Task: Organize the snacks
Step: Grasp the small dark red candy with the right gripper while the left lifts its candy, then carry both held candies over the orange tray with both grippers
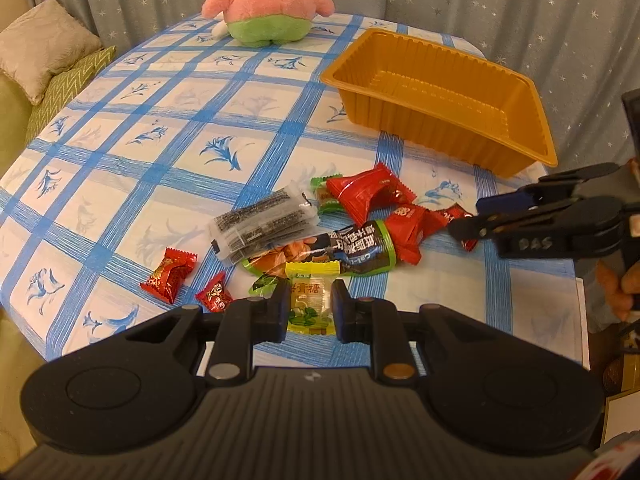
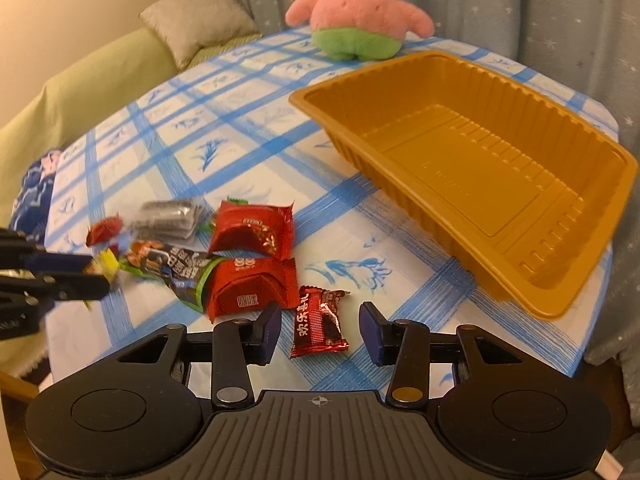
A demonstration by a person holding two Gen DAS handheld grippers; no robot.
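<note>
A pile of wrapped snacks (image 1: 320,228) lies on the blue-checked tablecloth (image 1: 160,128). My left gripper (image 1: 311,306) has its fingers against both sides of a yellow-green candy packet (image 1: 311,300) at the near edge of the pile. My right gripper (image 2: 320,330) is open, its fingers on either side of a small dark-red candy (image 2: 319,322) without touching it. The right gripper also shows in the left wrist view (image 1: 472,216) beside the red packets (image 1: 372,196). An empty orange tray (image 2: 472,168) stands behind and to the right of the pile.
A pink and green plush star (image 1: 268,0) sits at the table's far edge. Two small red candies (image 1: 170,276) lie left of my left gripper. A sofa with cushions (image 1: 44,48) is to the left and a starred curtain (image 1: 500,0) behind.
</note>
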